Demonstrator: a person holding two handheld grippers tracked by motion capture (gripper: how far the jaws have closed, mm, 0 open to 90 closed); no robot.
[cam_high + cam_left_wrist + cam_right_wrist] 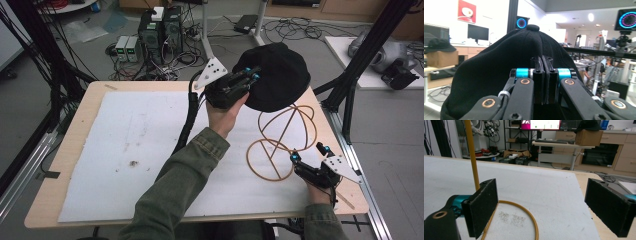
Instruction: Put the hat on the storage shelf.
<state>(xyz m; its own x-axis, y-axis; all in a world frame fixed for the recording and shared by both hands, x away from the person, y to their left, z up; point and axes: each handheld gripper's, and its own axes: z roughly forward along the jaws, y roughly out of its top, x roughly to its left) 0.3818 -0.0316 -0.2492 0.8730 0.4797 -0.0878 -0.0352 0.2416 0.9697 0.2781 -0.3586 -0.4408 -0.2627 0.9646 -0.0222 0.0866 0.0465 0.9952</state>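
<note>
Sheet point(125, 150) spread over the table point(75, 125), wire stand point(282, 142) set on its right part, cap point(280, 75) held above the stand's top by the left gripper point(248, 76), right gripper point(308, 152) placed beside the stand's base ring.

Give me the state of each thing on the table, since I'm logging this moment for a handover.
Black cap: lifted, its fabric pinched by the left tool, over the top of the stand.
Wire stand: upright on the white mat, base ring flat.
Left tool: shut on the cap.
Right tool: open, at the stand's base ring.
White mat: flat, lightly stained.
</note>
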